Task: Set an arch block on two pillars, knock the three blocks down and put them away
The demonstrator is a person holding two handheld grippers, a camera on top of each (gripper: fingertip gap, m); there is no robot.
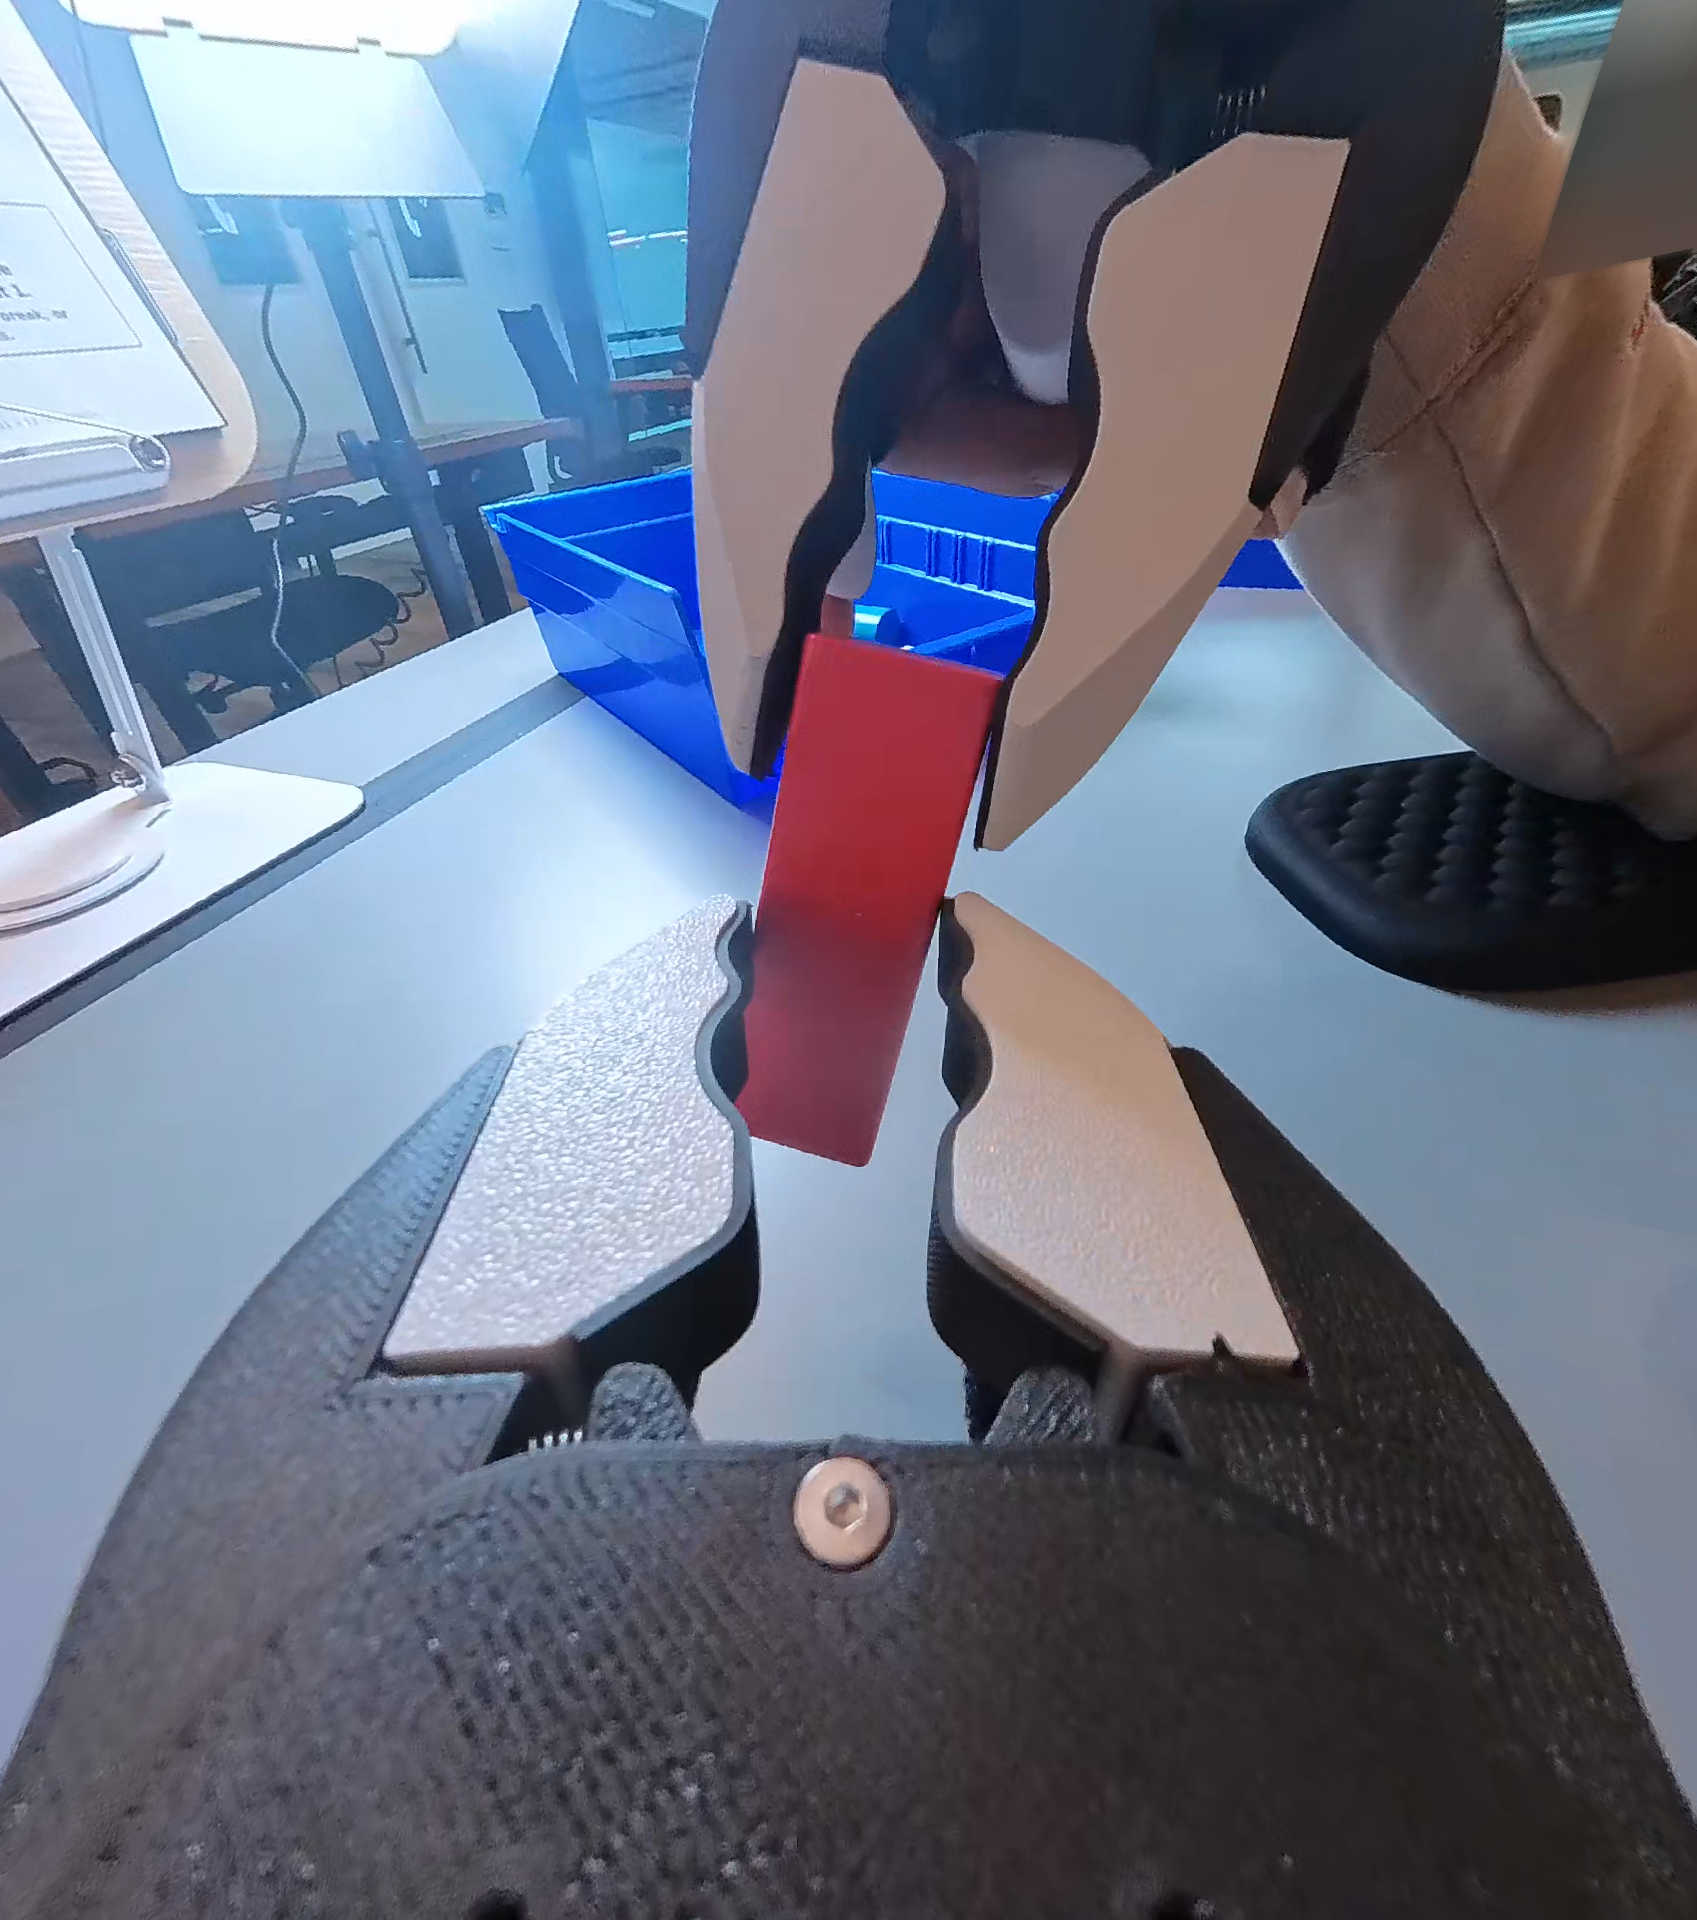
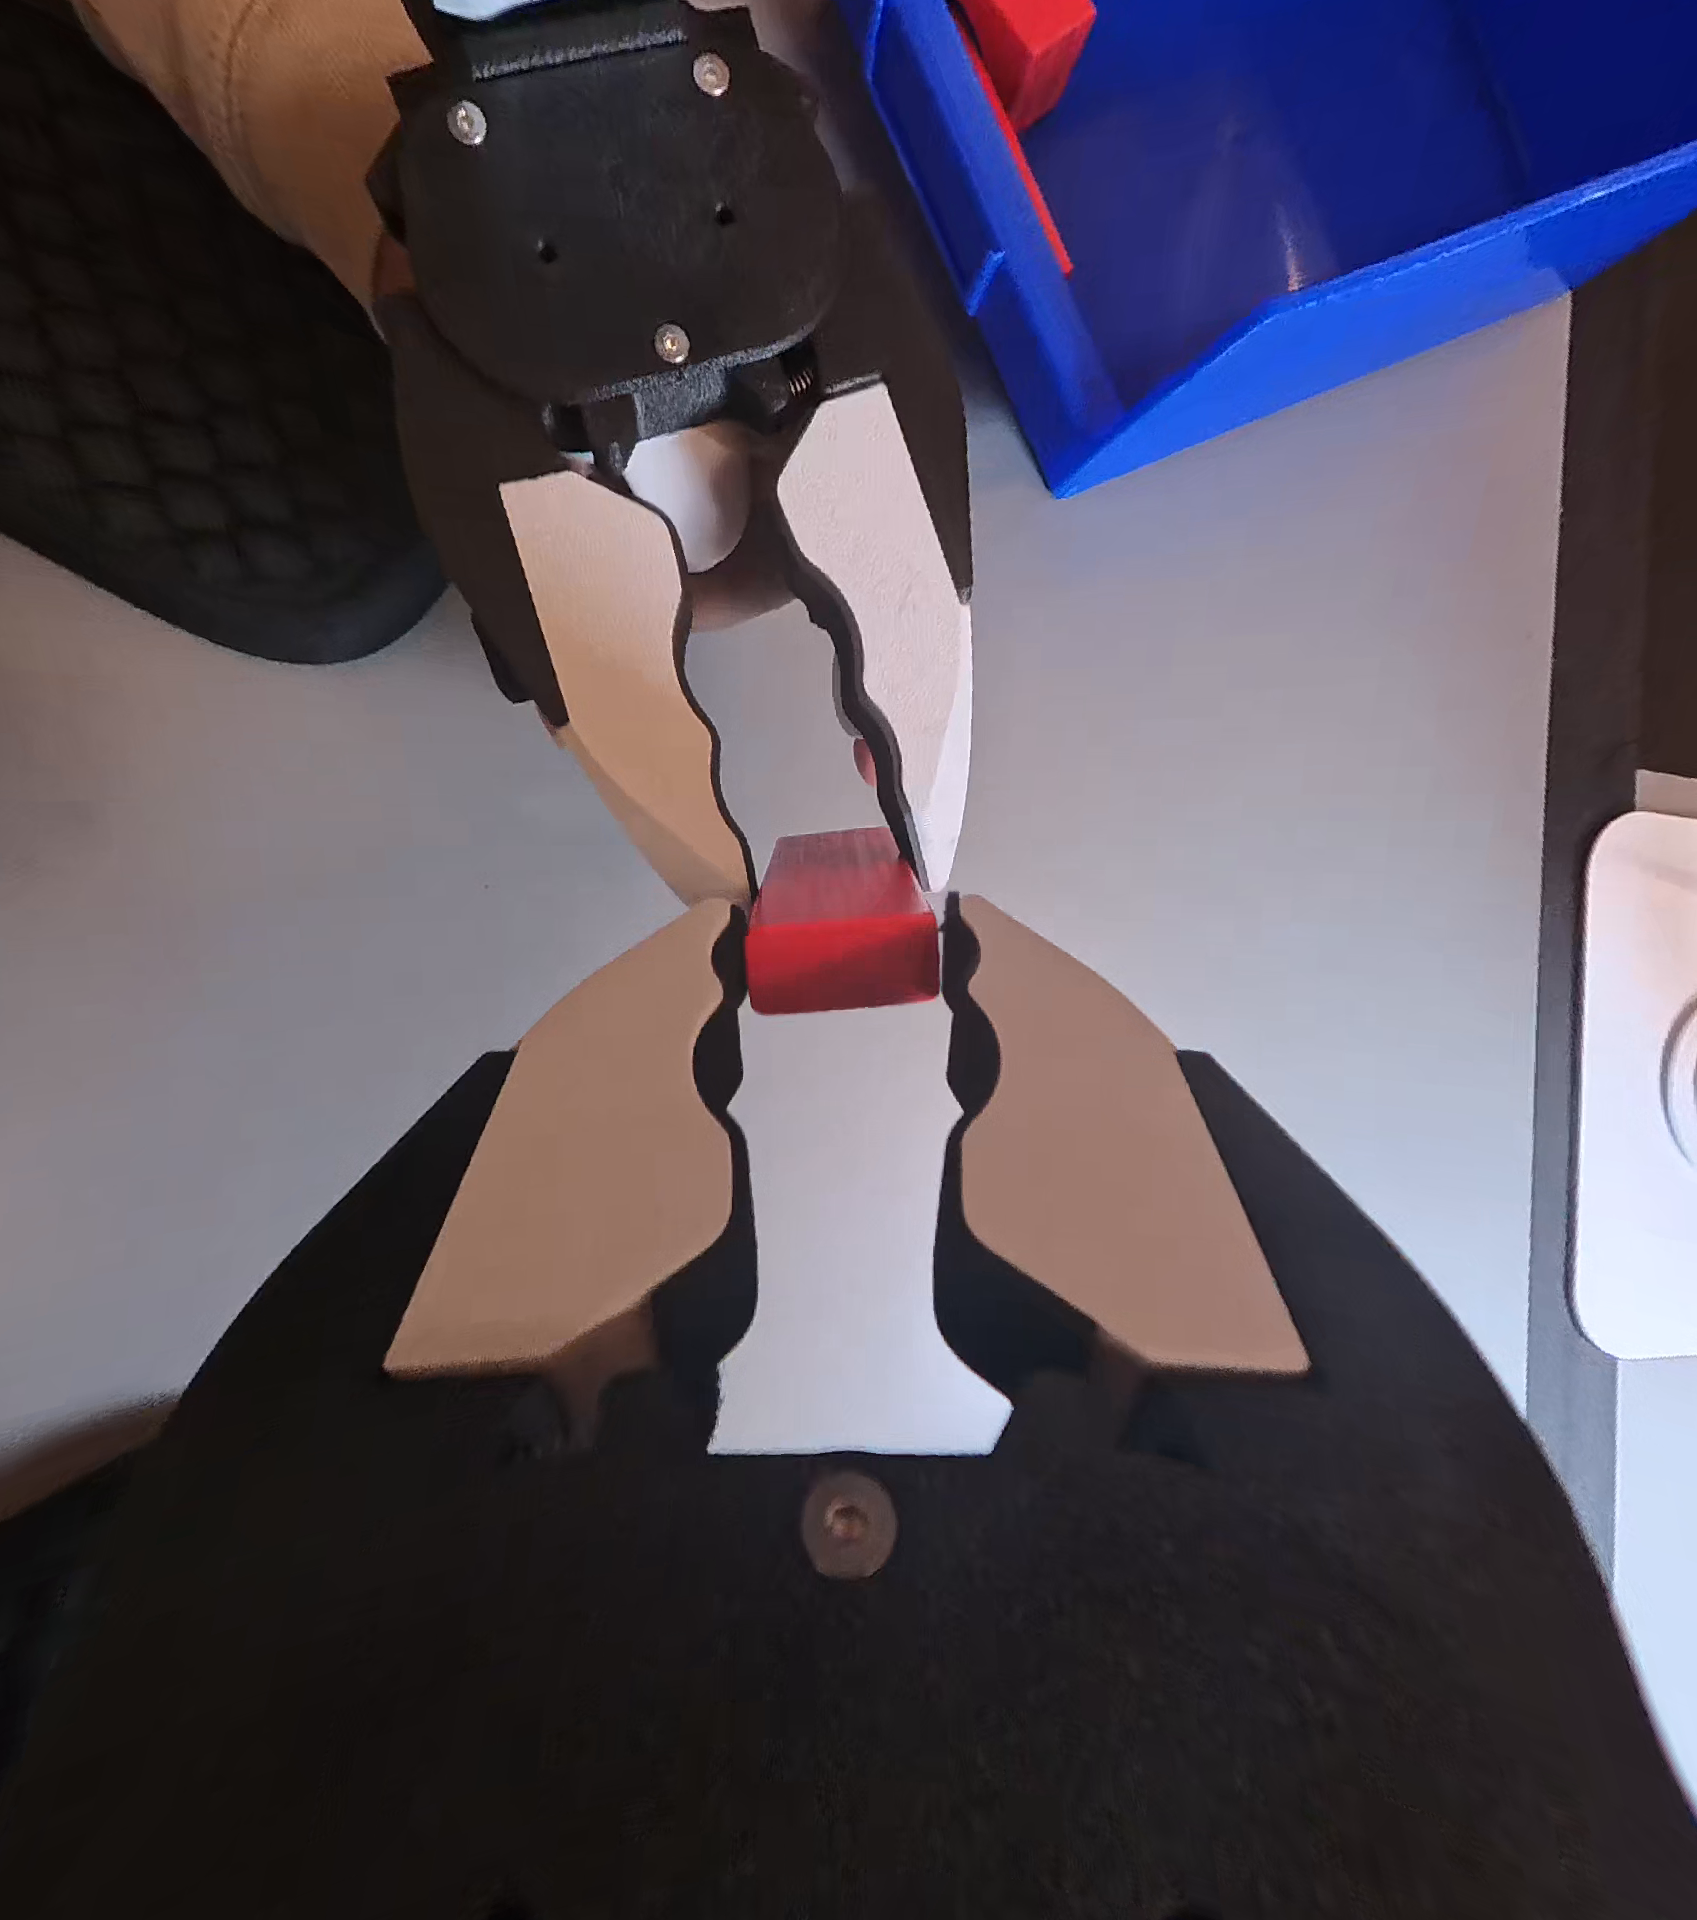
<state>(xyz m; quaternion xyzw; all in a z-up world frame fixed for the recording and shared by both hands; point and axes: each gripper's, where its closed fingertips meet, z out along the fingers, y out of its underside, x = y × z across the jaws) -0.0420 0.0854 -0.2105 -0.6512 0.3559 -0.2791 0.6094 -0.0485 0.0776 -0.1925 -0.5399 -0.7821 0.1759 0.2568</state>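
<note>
The smooth pale grey surface (image 1: 200, 1195) carries a glossy blue plastic bin (image 1: 615, 613) just behind the red block (image 1: 865, 862), a slim, flat-faced rectangular pillar standing tilted on it. The left hand-held gripper (image 1: 844, 914), black ribbed plastic with pebbled pale pads, pinches the block's lower part. The right hand-held gripper (image 2: 844, 914) clamps its top end from above.

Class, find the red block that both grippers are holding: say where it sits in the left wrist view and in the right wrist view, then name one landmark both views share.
Left wrist view: red block at centre, seen lengthwise, between both grippers' fingertips.
Right wrist view: red block at centre, seen end-on, between both grippers' fingertips.
Shared landmark: the blue bin on the table.
</note>
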